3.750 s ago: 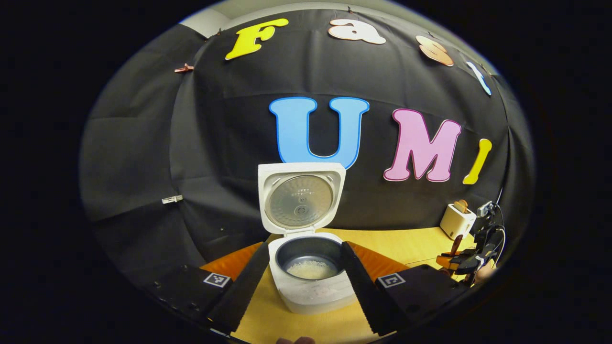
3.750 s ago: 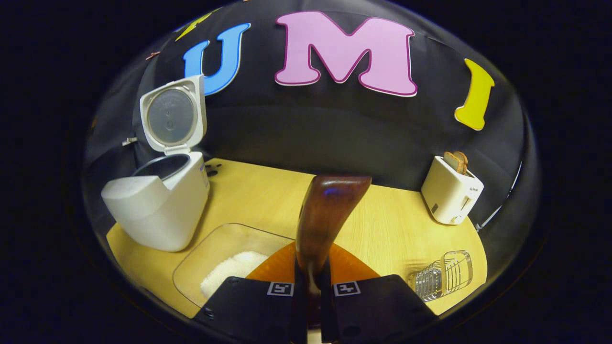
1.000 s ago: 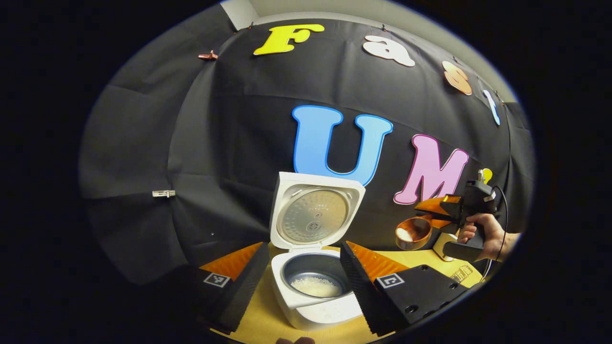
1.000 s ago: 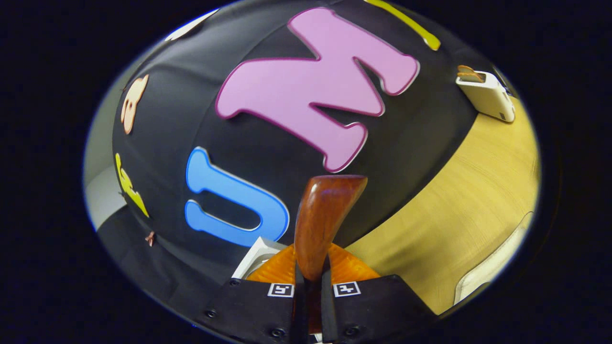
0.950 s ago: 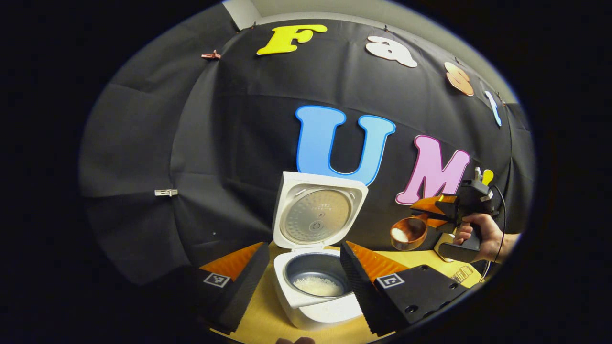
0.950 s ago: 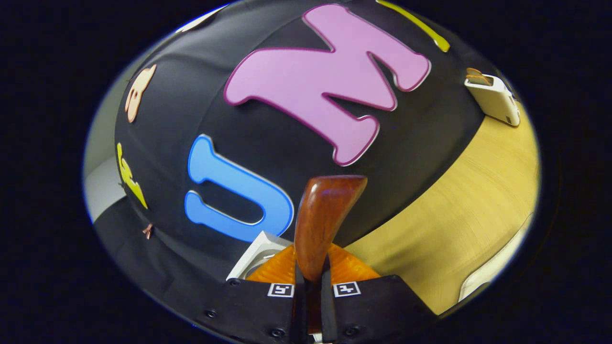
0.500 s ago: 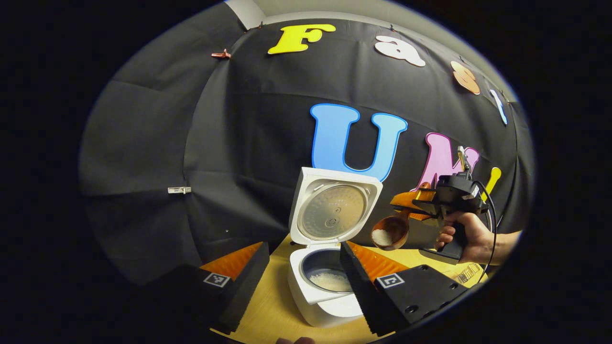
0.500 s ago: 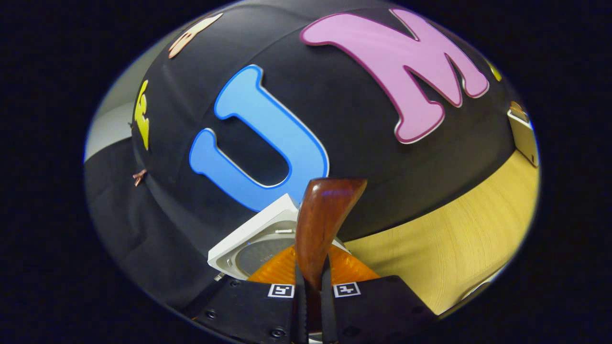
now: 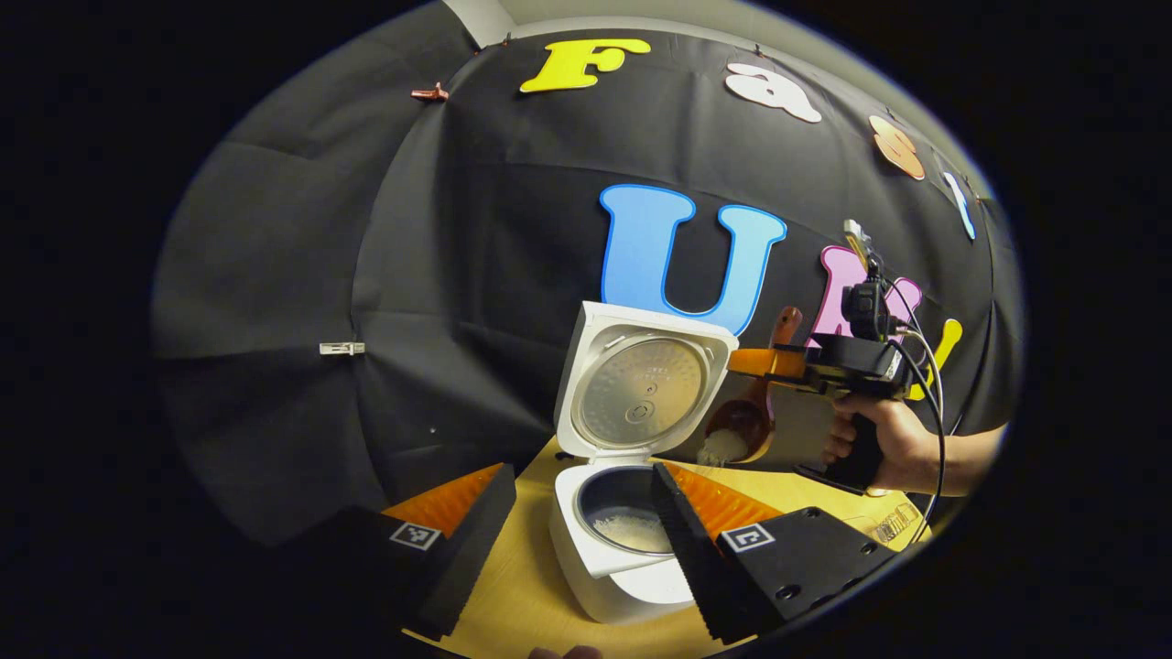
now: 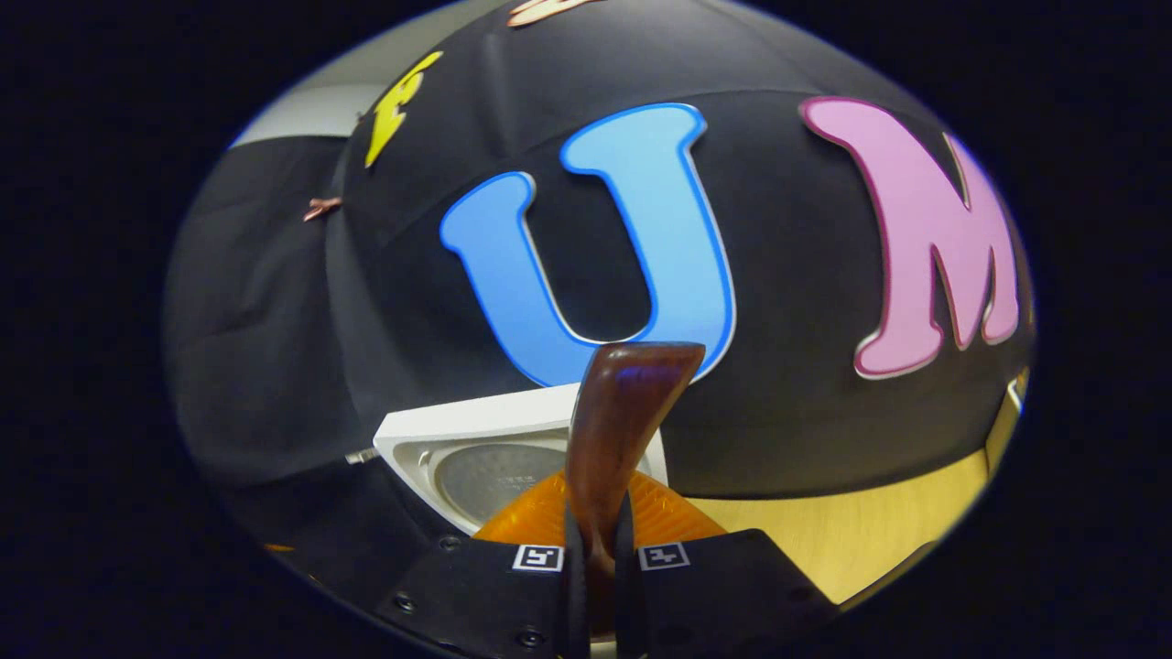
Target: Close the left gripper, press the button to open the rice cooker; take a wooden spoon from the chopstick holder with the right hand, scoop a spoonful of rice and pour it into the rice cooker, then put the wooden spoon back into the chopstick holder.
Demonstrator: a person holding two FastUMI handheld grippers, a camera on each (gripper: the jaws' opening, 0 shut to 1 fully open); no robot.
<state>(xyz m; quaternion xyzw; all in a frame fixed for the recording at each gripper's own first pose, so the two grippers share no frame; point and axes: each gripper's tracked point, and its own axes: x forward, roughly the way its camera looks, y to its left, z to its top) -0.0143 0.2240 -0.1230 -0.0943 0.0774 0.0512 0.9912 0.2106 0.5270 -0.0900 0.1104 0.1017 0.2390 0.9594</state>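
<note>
The bench [image 9: 513, 604] carries the rice cooker [image 9: 613, 558], whose lid [image 9: 641, 394] stands raised; white rice [image 9: 627, 529] lies in the inner pot. The left hand-held gripper [image 9: 586, 540] is open, its fingers spread to either side of the cooker body without touching it. The right hand-held gripper [image 10: 597, 549], held in a hand [image 9: 879, 439], is clamped on the wooden spoon [image 10: 618, 430] handle. In the left gripper view the spoon bowl is tilted above the cooker's right rim, with rice at its lower edge.
</note>
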